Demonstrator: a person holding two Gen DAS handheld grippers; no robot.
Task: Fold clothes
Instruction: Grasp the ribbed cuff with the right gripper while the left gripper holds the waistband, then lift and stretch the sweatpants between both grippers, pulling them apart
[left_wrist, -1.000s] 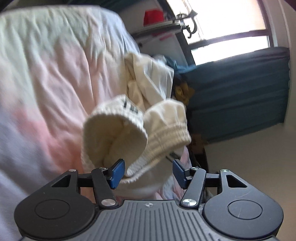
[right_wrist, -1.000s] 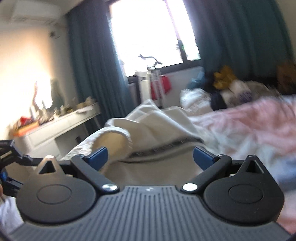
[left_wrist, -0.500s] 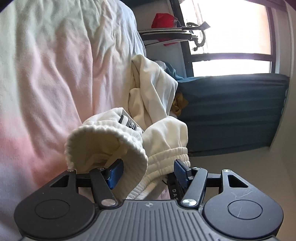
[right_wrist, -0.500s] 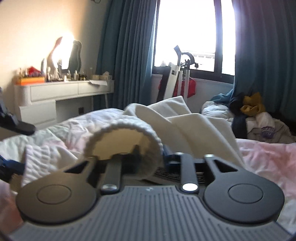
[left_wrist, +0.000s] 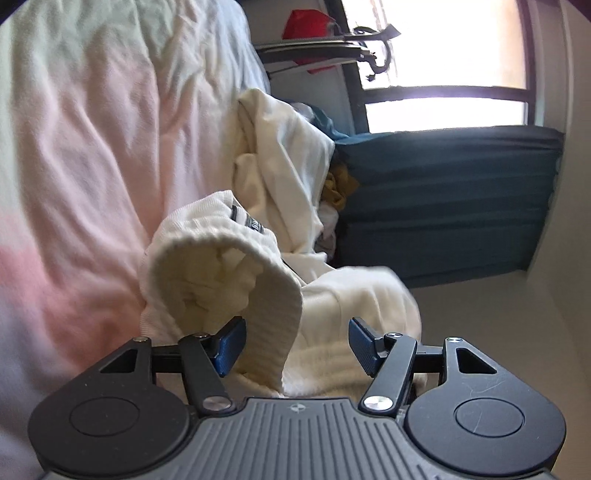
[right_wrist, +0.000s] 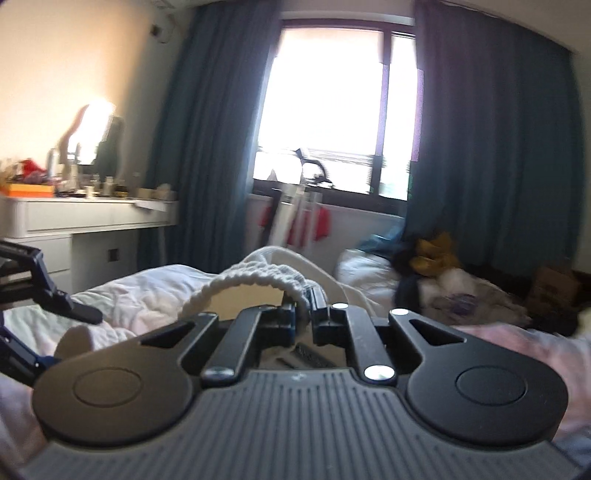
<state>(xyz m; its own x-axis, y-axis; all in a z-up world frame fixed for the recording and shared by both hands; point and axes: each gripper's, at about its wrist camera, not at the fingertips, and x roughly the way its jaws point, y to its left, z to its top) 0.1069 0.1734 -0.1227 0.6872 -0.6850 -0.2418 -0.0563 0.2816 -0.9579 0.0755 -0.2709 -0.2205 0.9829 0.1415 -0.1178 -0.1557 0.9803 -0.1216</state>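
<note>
A cream sweatshirt (left_wrist: 284, 173) lies bunched on the bed, its ribbed hem (left_wrist: 258, 273) curled into a loop. In the left wrist view my left gripper (left_wrist: 295, 345) stands open, and the ribbed hem hangs between its blue pads without being pinched. The right wrist view shows my right gripper (right_wrist: 303, 320) shut on the ribbed hem (right_wrist: 255, 278), which arches up to the left of the fingers. The rest of the sweatshirt (right_wrist: 325, 277) trails away behind it. My left gripper (right_wrist: 40, 291) shows at the left edge of that view.
A pink and white duvet (left_wrist: 92, 147) covers the bed. A pile of other clothes (right_wrist: 443, 273) lies at the far side near the blue curtains (right_wrist: 491, 166). A white dresser (right_wrist: 85, 221) stands to the left, and a drying rack (right_wrist: 295, 206) stands under the window.
My right gripper has gone from open to shut on the ribbed hem and lifted it a little. My left gripper has stayed open while the hem slid further between its pads.
</note>
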